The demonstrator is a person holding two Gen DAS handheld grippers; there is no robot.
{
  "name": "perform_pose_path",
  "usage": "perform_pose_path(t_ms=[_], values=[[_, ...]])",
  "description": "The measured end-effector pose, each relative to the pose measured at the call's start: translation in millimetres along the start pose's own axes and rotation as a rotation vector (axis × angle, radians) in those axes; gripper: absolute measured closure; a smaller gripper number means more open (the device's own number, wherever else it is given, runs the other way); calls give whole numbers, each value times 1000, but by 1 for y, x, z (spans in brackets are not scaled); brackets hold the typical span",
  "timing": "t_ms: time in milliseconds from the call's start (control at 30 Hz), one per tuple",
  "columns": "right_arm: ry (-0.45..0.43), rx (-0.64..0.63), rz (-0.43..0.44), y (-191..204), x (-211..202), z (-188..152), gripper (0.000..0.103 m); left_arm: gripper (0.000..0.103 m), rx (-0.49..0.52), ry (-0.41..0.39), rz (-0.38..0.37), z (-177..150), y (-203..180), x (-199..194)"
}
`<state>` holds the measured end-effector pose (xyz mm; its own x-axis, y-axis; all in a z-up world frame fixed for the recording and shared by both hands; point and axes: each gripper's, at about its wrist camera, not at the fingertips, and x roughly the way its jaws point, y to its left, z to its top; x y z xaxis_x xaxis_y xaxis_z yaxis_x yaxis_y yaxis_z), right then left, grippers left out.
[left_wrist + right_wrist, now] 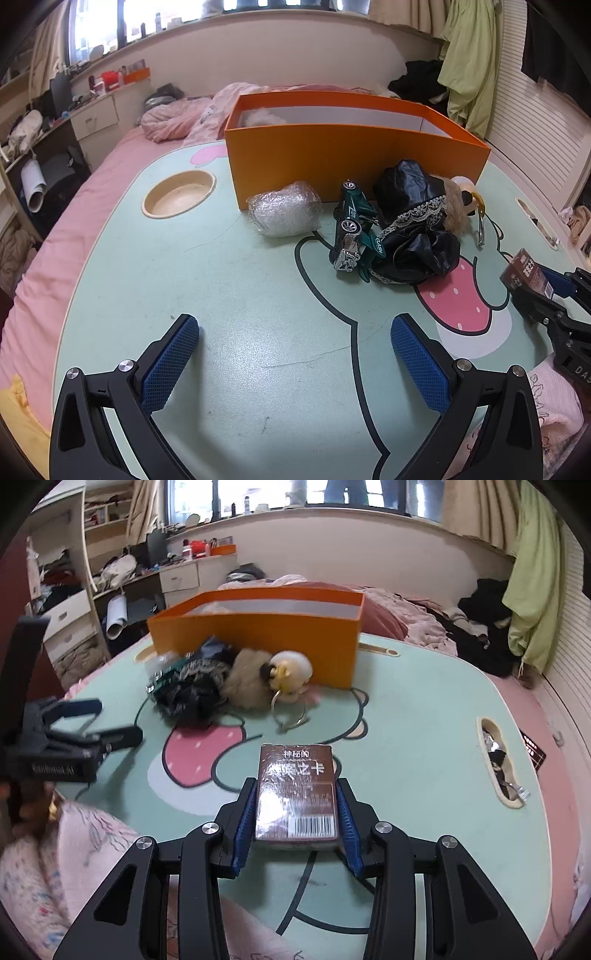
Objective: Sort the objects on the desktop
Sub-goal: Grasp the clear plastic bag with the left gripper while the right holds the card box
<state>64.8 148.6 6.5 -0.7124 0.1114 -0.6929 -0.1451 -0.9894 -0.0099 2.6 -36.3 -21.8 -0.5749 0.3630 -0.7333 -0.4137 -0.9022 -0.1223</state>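
Brown card box [297,794], clamped between the pads of the right gripper [295,805], above the table [424,738] near its front edge. Left gripper [295,354], jaws spread and empty, over the table's front. Orange box [332,162] at the back edge; toy car [352,229], black cloth [417,229] and foil bundle [284,214] before it.

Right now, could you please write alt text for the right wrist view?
The right claw grips a brown shrink-wrapped card box above a mint-green cartoon-print table. Beyond lie a furry beige plush toy and a tall orange cardboard box.
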Motion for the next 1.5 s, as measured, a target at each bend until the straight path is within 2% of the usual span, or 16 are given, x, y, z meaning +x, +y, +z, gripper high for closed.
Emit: perform_pose_path(t_ms=[133, 433, 500, 533, 633, 700, 767, 833, 933, 1000, 1067, 1100, 1167, 1200, 1233, 1500], values=[[-15, 11, -14, -1, 4, 0, 46, 0, 0, -1, 1, 0, 0, 0], [-33, 20, -25, -3, 7, 0, 38, 0, -2, -2, 1, 0, 0, 0], [-39, 15, -13, -3, 6, 0, 43, 0, -4, -4, 1, 0, 0, 0], [-46, 9, -6, -2, 5, -1, 62, 0, -8, -5, -1, 0, 1, -1], [-53, -1, -3, 1, 5, -1, 61, 0, -54, -19, -49, 4, 13, -6], [-53, 3, 0, 0, 5, -1, 61, 6, -97, -50, -66, 12, 25, -11], [-53, 3, 1, 0, 5, -1, 61, 8, -122, -75, -29, 25, 36, -15], [-52, 3, 0, 0, 5, -1, 61, 13, -148, -57, -39, 40, 46, -11], [-52, 4, 1, 0, 5, -1, 61, 21, -198, -14, -104, 61, 54, 4], [-52, 3, 0, 0, 5, -1, 61, 33, -201, 24, -107, 70, 50, 19], [-52, 3, -1, 0, 5, -1, 61, 38, -185, 49, -102, 73, 44, 31], [-53, 3, 0, 0, 5, -1, 61, 45, -179, 60, -103, 73, 40, 36], [-53, 3, 0, 0, 5, -1, 61, 53, -168, 59, -70, 74, 36, 42], [-53, 3, 0, 0, 5, -1, 61, 64, -157, 57, -50, 73, 34, 43], [-53, 3, -1, 0, 5, -1, 61, 71, -148, 52, -42, 73, 32, 43], [-52, 3, -1, 0, 5, -1, 61, 71, -147, -6, -87, 58, 36, 26]])
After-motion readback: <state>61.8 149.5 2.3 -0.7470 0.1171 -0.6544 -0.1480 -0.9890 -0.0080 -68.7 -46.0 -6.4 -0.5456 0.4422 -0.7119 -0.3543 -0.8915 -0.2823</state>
